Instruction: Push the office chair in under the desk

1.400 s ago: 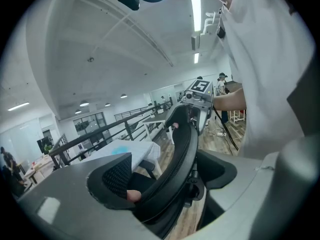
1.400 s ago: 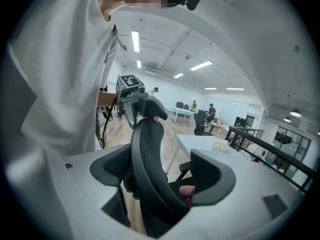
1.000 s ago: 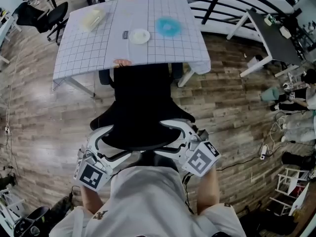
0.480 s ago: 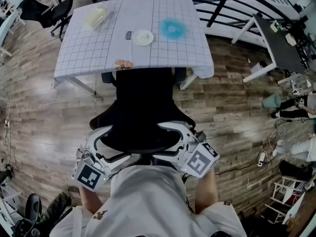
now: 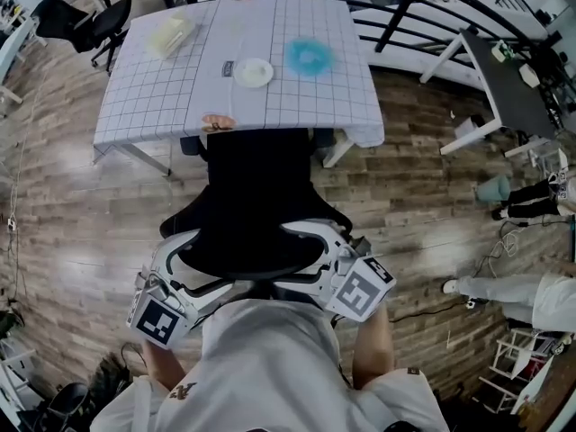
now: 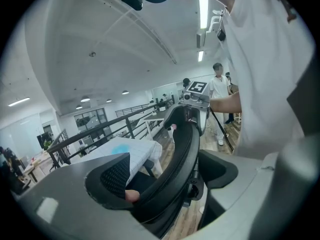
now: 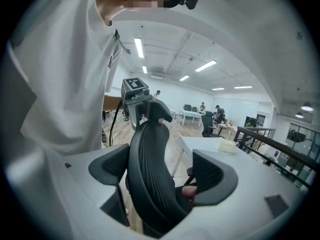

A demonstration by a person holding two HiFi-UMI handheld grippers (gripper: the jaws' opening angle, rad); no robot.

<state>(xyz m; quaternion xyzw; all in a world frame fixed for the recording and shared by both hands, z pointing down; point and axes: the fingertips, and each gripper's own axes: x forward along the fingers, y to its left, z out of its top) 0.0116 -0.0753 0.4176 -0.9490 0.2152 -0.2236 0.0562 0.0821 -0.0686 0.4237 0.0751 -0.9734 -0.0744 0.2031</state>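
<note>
Left gripper view showed the left gripper with its jaws set wide and closed across the curved top rim of the backrest, the dark rim filling the gap between the two pads. In its own view the right gripper had the same hold on the other side of that rim. One pad lay against the ribbed mesh, and the other met the rim lower down.

From the head view, the two grips sat at the left and right shoulders of the backrest, close in front of the person's body, with the office chair reaching away from them toward the surface.

The chair looked bulky and fairly heavy. It would probably roll easily over the wooden floor, though its base was hidden under the seat. The mesh would likely give under pressure, while the moulded rim looked stiff, so the rim seemed the right place to hold. An even push from both sides should keep the chair from swivelling.

The chair's far end met the near edge of the surface and appeared to sit partly beneath its gridded cloth. The backrest was well clear of that edge. A white dish and a blue thing lay on top.
</note>
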